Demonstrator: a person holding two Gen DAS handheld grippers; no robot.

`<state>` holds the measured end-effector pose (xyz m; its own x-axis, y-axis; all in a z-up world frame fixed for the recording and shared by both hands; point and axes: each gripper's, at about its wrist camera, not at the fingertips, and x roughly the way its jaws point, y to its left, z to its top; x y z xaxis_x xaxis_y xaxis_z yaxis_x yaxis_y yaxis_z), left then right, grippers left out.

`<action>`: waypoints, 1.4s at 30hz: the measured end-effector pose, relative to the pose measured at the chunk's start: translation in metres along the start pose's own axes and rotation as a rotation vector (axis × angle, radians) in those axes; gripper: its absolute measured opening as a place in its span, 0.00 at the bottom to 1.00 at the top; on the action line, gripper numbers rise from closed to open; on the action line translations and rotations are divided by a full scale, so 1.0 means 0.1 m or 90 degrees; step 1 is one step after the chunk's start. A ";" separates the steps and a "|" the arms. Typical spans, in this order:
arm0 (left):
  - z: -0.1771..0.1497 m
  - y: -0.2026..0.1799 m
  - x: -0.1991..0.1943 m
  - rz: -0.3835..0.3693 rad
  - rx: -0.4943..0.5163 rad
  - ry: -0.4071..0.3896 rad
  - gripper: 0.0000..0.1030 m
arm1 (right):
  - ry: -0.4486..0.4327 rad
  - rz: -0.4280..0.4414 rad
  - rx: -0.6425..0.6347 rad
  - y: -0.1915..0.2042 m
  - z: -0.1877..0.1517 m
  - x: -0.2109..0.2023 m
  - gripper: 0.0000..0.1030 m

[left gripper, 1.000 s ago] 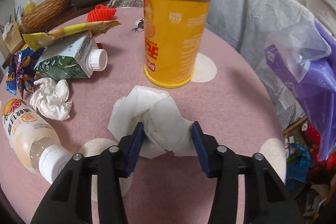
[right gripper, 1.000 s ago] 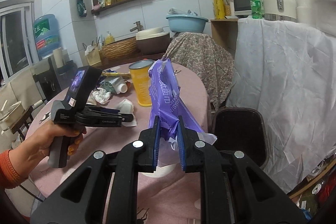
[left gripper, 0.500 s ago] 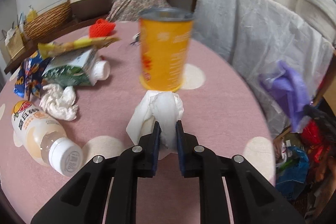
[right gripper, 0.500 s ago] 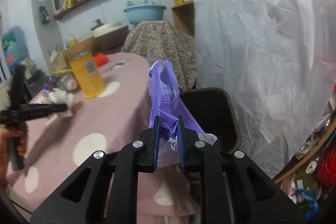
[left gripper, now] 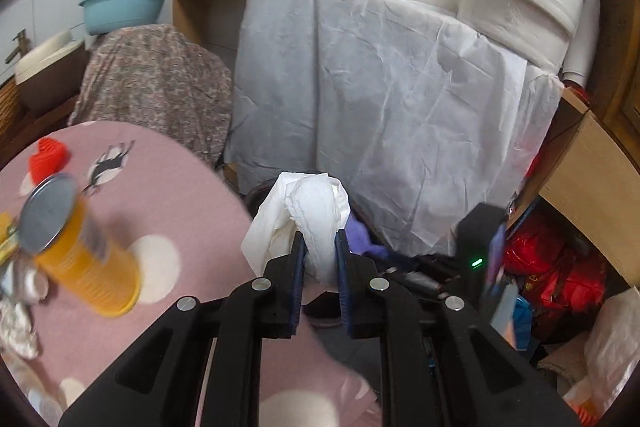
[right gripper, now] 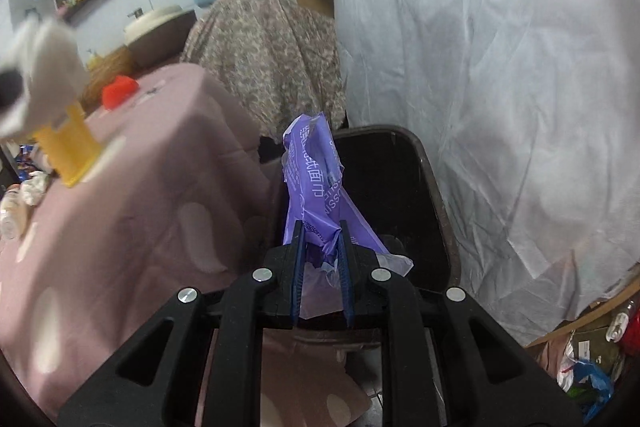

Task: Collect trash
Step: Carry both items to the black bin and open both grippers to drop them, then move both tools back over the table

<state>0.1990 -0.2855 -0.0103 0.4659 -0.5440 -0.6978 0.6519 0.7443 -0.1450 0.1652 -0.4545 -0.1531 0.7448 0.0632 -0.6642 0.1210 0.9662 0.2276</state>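
pink polka-dot cloth covers the round desk, with a white sheet draped over the furniture behind it. the left gripper has its fingers pinched on a crumpled white tissue, held in the air past the desk edge, above a bit of purple plastic. an orange can stands on the desk to the left, blurred, with a red net farther back. the right gripper has its fingers clamped on a purple wrapper printed with white letters, held up in front of the open dark bin that stands beside the desk. in the right wrist view the tissue shows blurred at the far left.
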 end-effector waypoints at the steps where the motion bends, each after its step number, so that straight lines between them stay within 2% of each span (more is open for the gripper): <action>1: 0.06 -0.03 0.10 -0.006 -0.001 0.011 0.15 | 0.009 -0.006 0.000 -0.02 0.01 0.12 0.16; 4: 0.20 -0.11 0.38 -0.011 -0.009 0.041 0.15 | 0.033 -0.015 0.002 -0.06 0.01 0.41 0.18; 5: 0.22 -0.13 0.45 0.000 -0.009 0.046 0.15 | 0.041 -0.011 0.013 -0.09 0.01 0.50 0.24; 6: 0.25 -0.15 0.56 0.004 -0.010 0.058 0.15 | 0.043 -0.014 0.021 -0.12 0.00 0.58 0.35; 8: 0.29 -0.17 0.77 0.009 -0.015 0.084 0.15 | 0.045 -0.019 0.028 -0.17 -0.03 0.68 0.46; 11: 0.31 -0.18 1.02 0.030 -0.013 0.114 0.15 | 0.047 -0.027 0.034 -0.21 -0.08 0.74 0.48; 13: 0.33 -0.17 1.21 0.034 -0.021 0.138 0.15 | 0.043 -0.030 0.044 -0.24 -0.12 0.69 0.49; 17: 0.36 -0.14 1.52 0.050 -0.034 0.183 0.15 | 0.006 -0.049 0.047 -0.25 -0.23 0.40 0.72; 21: 0.29 -0.15 1.86 0.067 -0.042 0.233 0.15 | -0.016 -0.069 0.037 -0.28 -0.33 0.11 0.81; 25: 0.22 -0.16 2.10 0.088 -0.038 0.262 0.16 | -0.031 -0.078 0.037 -0.31 -0.41 -0.16 0.85; 28: 0.18 -0.19 2.20 0.100 -0.029 0.273 0.23 | -0.034 -0.092 0.042 -0.33 -0.47 -0.29 0.90; 30: 0.17 -0.22 2.24 0.106 -0.019 0.277 0.34 | -0.039 -0.087 0.056 -0.38 -0.50 -0.37 0.90; 32: 0.17 -0.24 2.24 0.119 -0.011 0.272 0.55 | -0.040 -0.080 0.070 -0.43 -0.52 -0.41 0.90; 34: 0.18 -0.25 2.22 0.122 -0.008 0.261 0.62 | -0.042 -0.078 0.078 -0.44 -0.55 -0.46 0.90; 38: 0.21 -0.26 2.10 0.107 -0.011 0.246 0.64 | -0.043 -0.078 0.093 -0.46 -0.60 -0.50 0.90; 42: 0.26 -0.28 1.78 0.087 -0.005 0.199 0.68 | -0.051 -0.085 0.089 -0.41 -0.63 -0.60 0.90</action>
<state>0.2795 -0.4135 -0.1120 0.3416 -0.2952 -0.8923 0.5908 0.8058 -0.0405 0.0747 -0.4818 -0.1672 0.7656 -0.0891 -0.6371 0.3076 0.9205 0.2410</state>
